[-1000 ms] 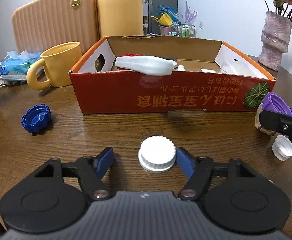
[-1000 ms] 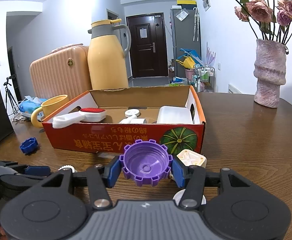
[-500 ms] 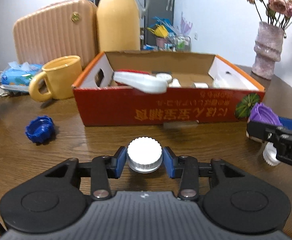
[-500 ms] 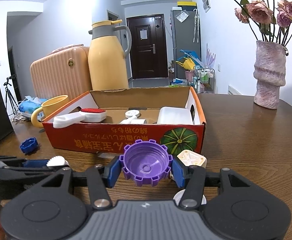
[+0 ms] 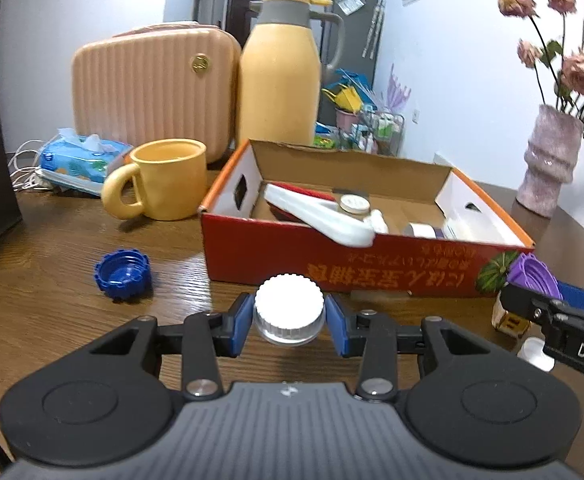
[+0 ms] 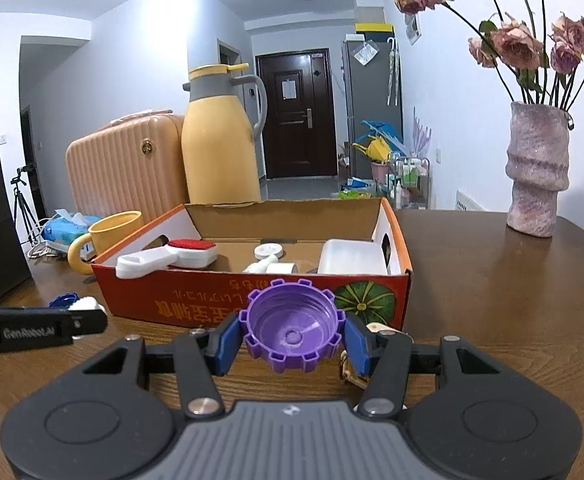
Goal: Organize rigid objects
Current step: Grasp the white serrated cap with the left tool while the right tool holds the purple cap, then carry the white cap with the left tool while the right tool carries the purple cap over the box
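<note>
A brown table (image 5: 51,280) is spread with an open red cardboard box (image 5: 332,264), already partly filled, just beyond both tools. The left gripper (image 5: 289,318) is clamped on a white cap (image 5: 289,306), held clear of the table; the right gripper (image 6: 289,338) is clamped on a purple cap (image 6: 292,330), open side up. Each cap is best carried above the near wall, kept level, and released only once over bare cardboard, away from the white-handled brush (image 5: 320,216).
</note>
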Demonstrator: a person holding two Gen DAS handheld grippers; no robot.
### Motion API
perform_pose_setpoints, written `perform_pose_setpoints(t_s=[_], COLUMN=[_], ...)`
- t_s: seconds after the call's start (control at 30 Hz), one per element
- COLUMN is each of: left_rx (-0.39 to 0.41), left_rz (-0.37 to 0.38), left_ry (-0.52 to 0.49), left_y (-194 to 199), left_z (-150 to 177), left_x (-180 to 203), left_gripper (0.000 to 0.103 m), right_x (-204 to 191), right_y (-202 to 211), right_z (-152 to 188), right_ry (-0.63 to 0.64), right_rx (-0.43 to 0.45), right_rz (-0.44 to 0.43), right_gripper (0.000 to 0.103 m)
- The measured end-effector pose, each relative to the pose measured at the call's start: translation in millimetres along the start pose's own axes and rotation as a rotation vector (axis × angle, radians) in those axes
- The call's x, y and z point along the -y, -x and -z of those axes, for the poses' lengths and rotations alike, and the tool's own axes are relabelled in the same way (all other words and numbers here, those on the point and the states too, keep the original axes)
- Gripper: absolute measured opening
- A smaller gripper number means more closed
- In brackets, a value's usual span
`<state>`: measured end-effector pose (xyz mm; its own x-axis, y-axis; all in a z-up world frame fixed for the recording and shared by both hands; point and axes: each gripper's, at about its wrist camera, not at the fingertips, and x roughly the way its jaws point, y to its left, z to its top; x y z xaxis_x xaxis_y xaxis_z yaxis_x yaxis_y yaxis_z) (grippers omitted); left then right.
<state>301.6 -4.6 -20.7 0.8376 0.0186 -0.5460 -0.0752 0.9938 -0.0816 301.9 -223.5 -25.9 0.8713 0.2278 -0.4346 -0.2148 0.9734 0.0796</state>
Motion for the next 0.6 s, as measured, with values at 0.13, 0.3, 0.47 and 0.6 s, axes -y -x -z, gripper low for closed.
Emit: perform_pose_setpoints(t_s=[0.13,0.3,0.47,0.6], left_rx=[0.015,0.041,0.059,0.069], left_rz=[-0.009,-0.007,-0.003,-0.002], left_ry=[0.028,0.045,0.048,0.044], left_y=[5.8,12.7,16.2,17.5], left_z=[-5.6,-11.8,-17.8,-21.8], left_x=[-7.3,-11.3,-12.6,-11.7], left_gripper=[0.041,0.041,0.041,0.041], right_x=[-1.1,-2.9,-2.8,-4.1], right_y=[1.2,3.3,4.6,3.1], right_z=[-1.8,-5.1,-10.4,-15.3], right_ry=[0.004,0.007,0.001,0.005], right_rx=[0.010,0.029,0.047,0.052], right_rz=[0.002,0.009,0.019,0.022], right_gripper=[0.053,0.053,0.053,0.053])
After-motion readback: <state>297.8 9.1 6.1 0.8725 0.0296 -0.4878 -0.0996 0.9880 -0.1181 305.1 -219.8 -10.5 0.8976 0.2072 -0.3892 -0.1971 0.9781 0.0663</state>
